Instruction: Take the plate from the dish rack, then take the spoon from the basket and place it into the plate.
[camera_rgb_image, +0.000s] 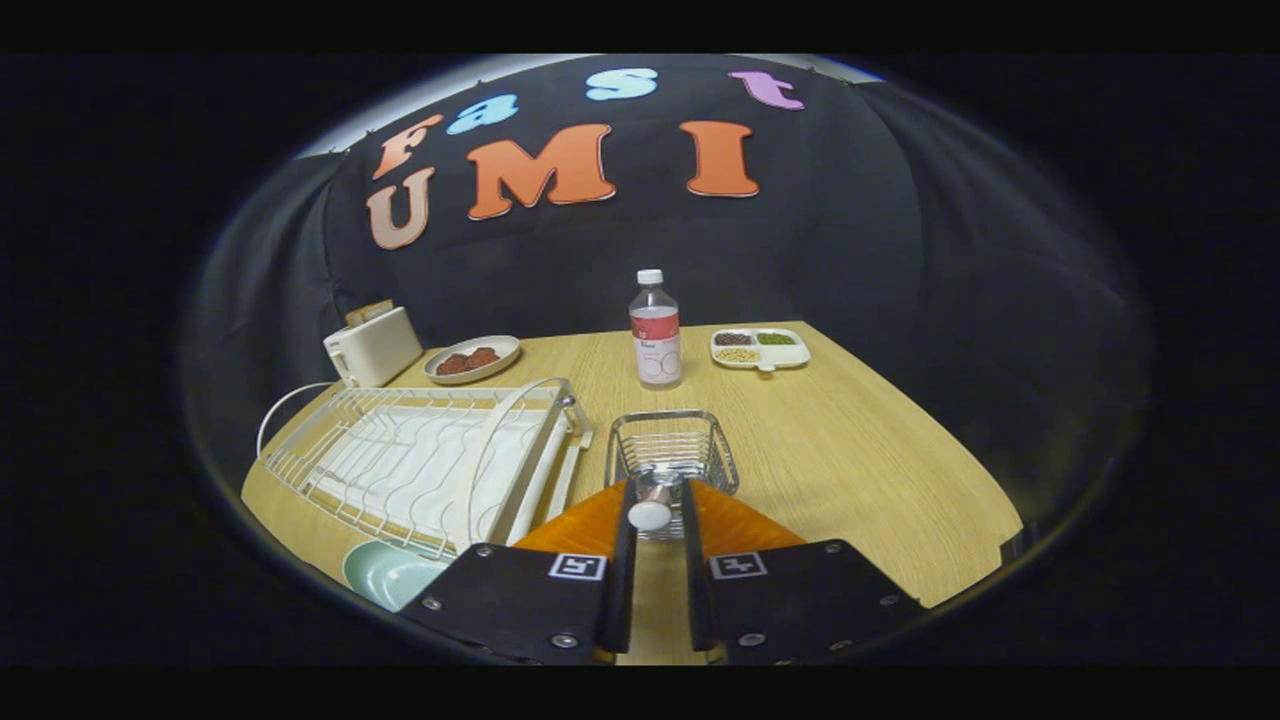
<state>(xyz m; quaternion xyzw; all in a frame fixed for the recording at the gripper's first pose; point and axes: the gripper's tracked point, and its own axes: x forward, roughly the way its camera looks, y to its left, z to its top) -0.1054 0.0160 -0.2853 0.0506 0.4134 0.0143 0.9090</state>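
Jaws clamp the spoon (652, 505) over the wire basket (672, 445)

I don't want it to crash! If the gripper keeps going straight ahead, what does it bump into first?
The gripper already pinches the spoon over the wire basket. Straight on, it likely meets the basket's far wall first, then the water bottle; depth is unclear.

From my seat I see a pale wood-grain table (850, 450), a white wire dish rack (420, 460) with a mint-green plate (385, 575) beside it, and a silvery wire basket (670, 450) holding a spoon (650, 505) with a white handle end. Farther back stand a cream toaster (372, 345), a clear bottle (655, 330) with white cap and red label, a beige dish (472, 358) of reddish-brown pieces, and a white divided tray (760, 349) of brown, green and yellow.
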